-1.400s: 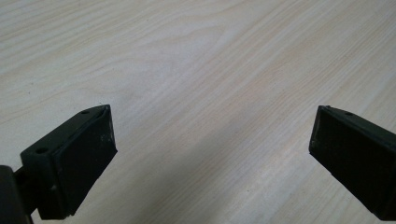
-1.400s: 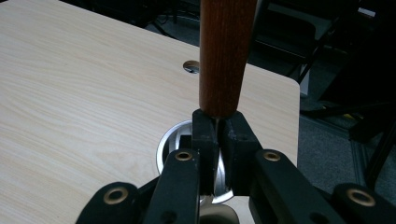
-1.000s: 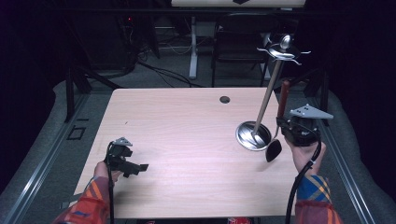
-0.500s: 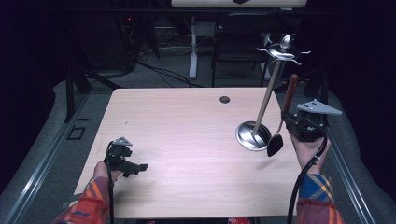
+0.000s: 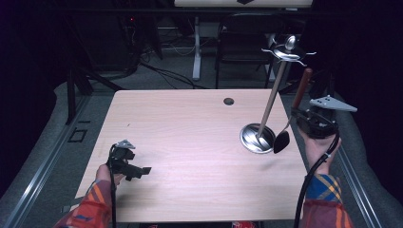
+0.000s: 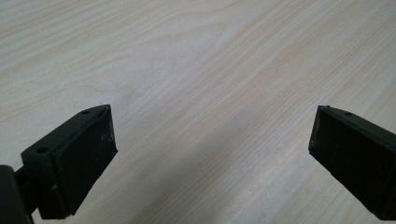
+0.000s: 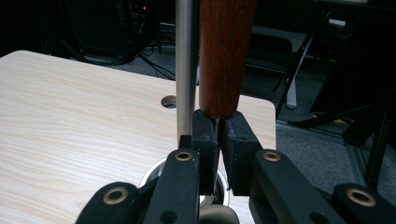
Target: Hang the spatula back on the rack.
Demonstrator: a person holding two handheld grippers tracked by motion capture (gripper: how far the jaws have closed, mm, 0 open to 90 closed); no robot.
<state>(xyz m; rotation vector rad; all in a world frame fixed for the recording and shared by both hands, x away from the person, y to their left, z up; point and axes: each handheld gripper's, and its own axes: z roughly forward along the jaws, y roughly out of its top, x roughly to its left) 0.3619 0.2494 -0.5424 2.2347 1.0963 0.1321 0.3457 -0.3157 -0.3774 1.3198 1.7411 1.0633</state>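
- The left gripper point(image 5: 142, 169) is resting low over the near left part of the wooden table point(image 5: 190, 142), held in the person's left hand point(image 5: 105, 175), whose sleeve is striped orange.
- In the left gripper view its two black jaws are standing wide apart over bare wood grain, with nothing between the pads point(image 6: 88, 158).
- A small round hole point(image 5: 228, 101) is sitting in the tabletop near the far edge, right of centre.
- A metal utensil stand point(image 5: 257, 138) is occupying the right part of the table: its round shiny base is lying flat on the wood, and its slim pole point(image 5: 273, 97) is rising to a ring of hooks point(image 5: 288, 52) at the top.
- Just right of the base, a ladle point(image 5: 281, 141) is hanging bowl-down with its dark bowl close to the base's rim, its brown wooden handle point(image 5: 302, 88) pointing upward.
- The right gripper point(image 5: 304, 118) is clamping the ladle's thin shaft just below the wooden handle; in the right gripper view the jaws are pressed nearly together on it, with the stand's pole just beside them to the left.
- The person's right hand point(image 5: 317, 145) is carrying that gripper at the table's right edge.
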